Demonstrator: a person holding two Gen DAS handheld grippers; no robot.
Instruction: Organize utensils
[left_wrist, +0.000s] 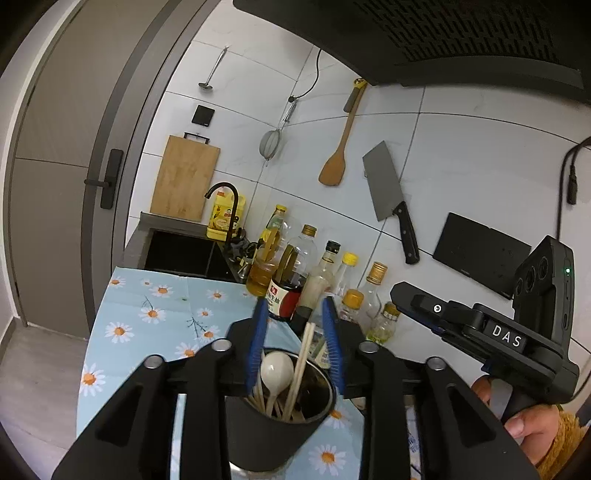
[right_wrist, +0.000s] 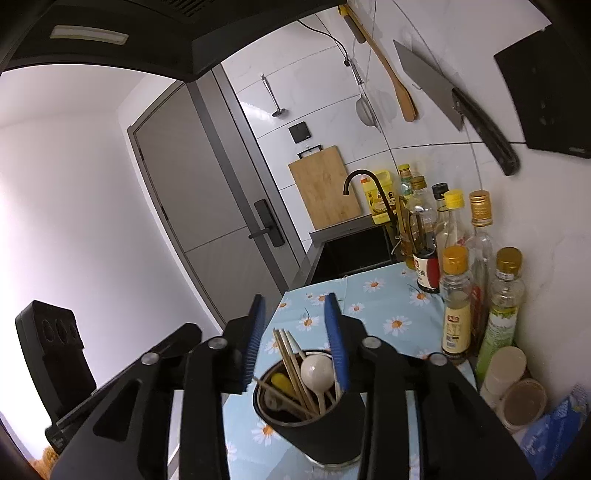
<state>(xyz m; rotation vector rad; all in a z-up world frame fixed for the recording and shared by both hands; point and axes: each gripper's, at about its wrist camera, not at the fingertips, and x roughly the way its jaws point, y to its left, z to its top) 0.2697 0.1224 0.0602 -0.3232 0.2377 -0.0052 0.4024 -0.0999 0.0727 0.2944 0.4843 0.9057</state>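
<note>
A black utensil holder (left_wrist: 273, 424) stands on the daisy-print cloth (left_wrist: 147, 314). It holds a white spoon (left_wrist: 276, 369) and several wooden chopsticks (left_wrist: 301, 365). My left gripper (left_wrist: 295, 308) is open and empty, raised over the holder. The right wrist view shows the same holder (right_wrist: 317, 428) with the spoon (right_wrist: 316, 371), chopsticks (right_wrist: 291, 365) and a yellow-handled utensil (right_wrist: 282, 382). My right gripper (right_wrist: 295, 304) is open and empty above it. The right gripper's body (left_wrist: 498, 332) shows in the left wrist view at right.
Several oil and sauce bottles (left_wrist: 295, 273) line the tiled wall. A cleaver (left_wrist: 388, 192), a wooden spatula (left_wrist: 338, 155) and a strainer (left_wrist: 272, 144) hang there. A black sink (left_wrist: 184, 251) with a faucet lies beyond the cloth. Jars (right_wrist: 517, 391) stand at right.
</note>
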